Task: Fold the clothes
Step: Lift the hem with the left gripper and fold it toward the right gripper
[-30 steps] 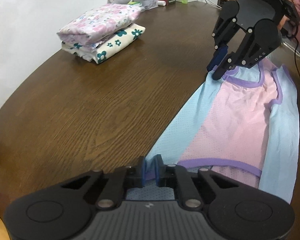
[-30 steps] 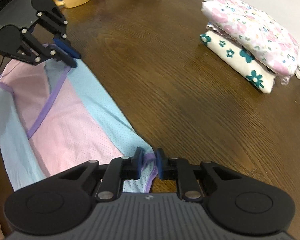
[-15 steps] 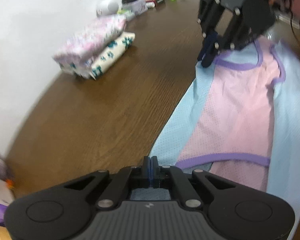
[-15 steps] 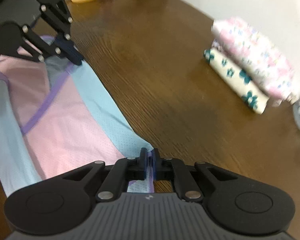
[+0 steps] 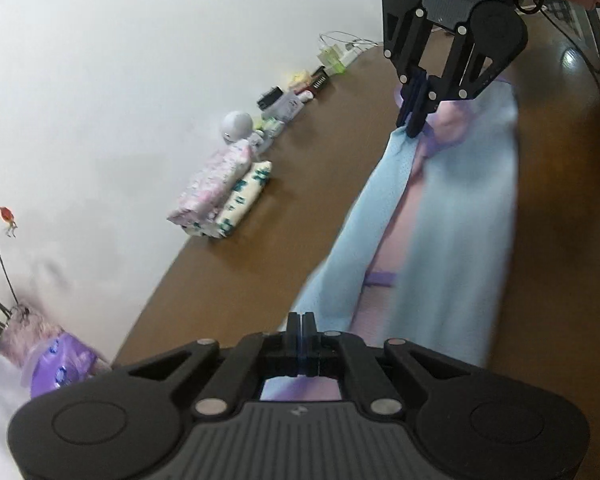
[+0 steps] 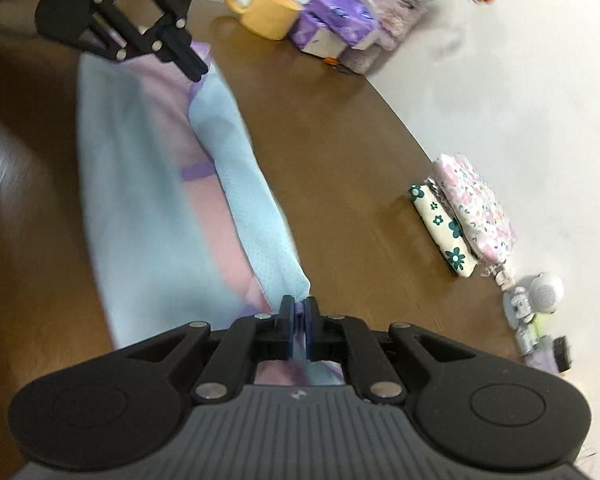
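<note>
In the left wrist view, folded clothes (image 5: 220, 196) are stacked at far left beside the wall. The left gripper (image 5: 301, 322) is clamped on the near edge of the vest (image 5: 456, 240); the right gripper (image 5: 414, 114) pinches its far edge, apparently to carry one side across the surface (image 5: 292, 200). No legible writing is seen.

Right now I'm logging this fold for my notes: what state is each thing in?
left gripper: shut on the garment's corner.
right gripper: shut on the garment's other corner.
garment: blue edge lifted off the table, partly folding over the pink middle.
folded clothes: folded, stacked two high near the wall.
yellow mug: upright.
table: garment partly resting on it.
</note>
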`<state>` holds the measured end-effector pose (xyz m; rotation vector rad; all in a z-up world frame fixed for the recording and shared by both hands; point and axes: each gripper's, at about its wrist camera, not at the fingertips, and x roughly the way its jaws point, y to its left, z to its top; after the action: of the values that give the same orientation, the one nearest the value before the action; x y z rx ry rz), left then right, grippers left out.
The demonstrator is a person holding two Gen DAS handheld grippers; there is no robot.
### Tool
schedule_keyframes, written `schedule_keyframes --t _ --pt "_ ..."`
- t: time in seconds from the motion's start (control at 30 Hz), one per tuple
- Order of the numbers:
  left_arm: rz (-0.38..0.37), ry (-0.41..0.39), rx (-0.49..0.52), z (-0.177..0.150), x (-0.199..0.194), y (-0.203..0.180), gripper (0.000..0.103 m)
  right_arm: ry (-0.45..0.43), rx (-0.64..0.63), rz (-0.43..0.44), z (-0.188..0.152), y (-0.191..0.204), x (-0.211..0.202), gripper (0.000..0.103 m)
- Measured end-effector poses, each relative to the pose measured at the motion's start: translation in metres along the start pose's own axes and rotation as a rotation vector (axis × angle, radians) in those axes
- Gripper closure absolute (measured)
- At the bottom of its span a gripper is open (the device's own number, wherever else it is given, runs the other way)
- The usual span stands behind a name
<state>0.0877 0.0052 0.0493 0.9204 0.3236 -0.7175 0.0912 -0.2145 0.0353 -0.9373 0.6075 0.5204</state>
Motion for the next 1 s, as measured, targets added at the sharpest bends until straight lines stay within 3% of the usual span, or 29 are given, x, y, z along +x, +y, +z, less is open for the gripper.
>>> schedule_keyframes --t 0.13,0.37,0.43,0.57,0.63,0.7,0.83,1.0 --pt "-0.017 0.02 -0.015 0.0 -0.001 -0.006 0.103 -0.018 -0.057 -0.054 -0.003 0.022 -0.004 0.099" --pt "-0.094 0.089 -0.078 0.007 0.011 0.013 0.082 -0.031 0.006 -0.088 0.002 0.016 -0.004 0.099" --pt "-0.121 0.112 -0.062 0.012 0.021 0.015 0.082 -0.036 0.025 -0.094 0.004 0.011 -0.002 0.099" --pt "-0.163 0.161 0.0 0.02 0.042 0.015 0.082 -0.045 0.055 -0.108 0.008 0.002 0.001 0.099" --pt "-0.174 0.176 0.01 0.021 0.051 0.017 0.088 -0.05 0.063 -0.116 0.009 -0.001 0.002 0.099" --pt "-0.205 0.184 -0.001 0.023 0.055 0.021 0.103 -0.055 0.065 -0.125 0.009 -0.004 0.002 0.099" --pt "-0.214 0.162 -0.024 0.024 0.049 0.029 0.103 -0.064 0.063 -0.146 0.01 -0.009 0.002 0.099" --pt "-0.2 0.123 -0.075 0.022 0.022 0.037 0.103 -0.067 -0.078 -0.159 0.003 0.011 -0.004 0.099"
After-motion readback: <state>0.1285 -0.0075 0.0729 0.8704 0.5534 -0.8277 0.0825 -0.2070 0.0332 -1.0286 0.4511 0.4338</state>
